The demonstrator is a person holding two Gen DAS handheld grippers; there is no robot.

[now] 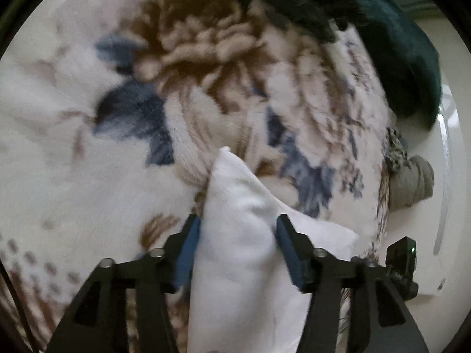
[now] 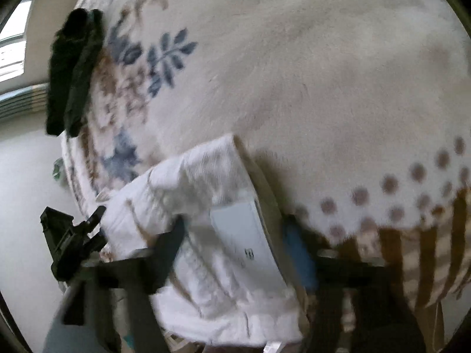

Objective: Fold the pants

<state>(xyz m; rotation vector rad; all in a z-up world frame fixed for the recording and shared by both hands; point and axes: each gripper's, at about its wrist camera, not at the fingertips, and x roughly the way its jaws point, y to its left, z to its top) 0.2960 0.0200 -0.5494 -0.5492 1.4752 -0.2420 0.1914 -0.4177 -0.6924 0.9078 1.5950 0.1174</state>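
The white pants [image 1: 241,235] are bunched between the blue-padded fingers of my left gripper [image 1: 237,228], which is shut on a thick fold of them above the floral blanket [image 1: 88,161]. In the right wrist view my right gripper [image 2: 235,235] is shut on the waistband end of the white pants [image 2: 206,182], with a white label [image 2: 244,229] showing inside. The pants hang lifted over the blanket [image 2: 323,88]. The view is motion-blurred.
A dark green and black garment pile [image 1: 397,44] lies at the blanket's far edge and also shows in the right wrist view [image 2: 73,73]. A rolled grey-brown cloth [image 1: 412,182] sits at the right edge. White floor [image 2: 23,176] lies beyond the blanket.
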